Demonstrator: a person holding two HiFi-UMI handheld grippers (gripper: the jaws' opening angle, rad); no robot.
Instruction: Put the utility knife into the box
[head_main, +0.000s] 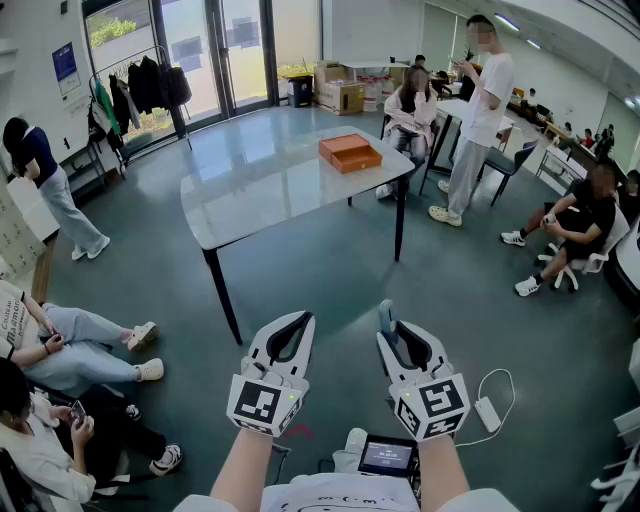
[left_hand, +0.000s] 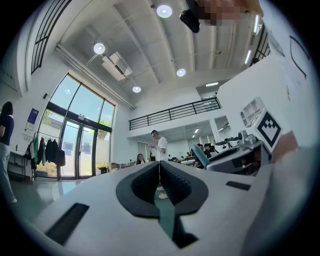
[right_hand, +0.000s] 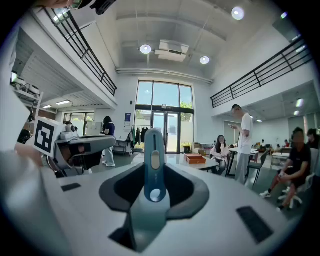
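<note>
one slim blue utility knife (right_hand: 152, 165), grey slider and a round hole, stands upright, clamped in the right gripper (head_main: 398, 338); left gripper (head_main: 290, 335) is clenched on nothing; one orange box (head_main: 350, 152) sits well apart on the tabletop (head_main: 260, 190)
</note>
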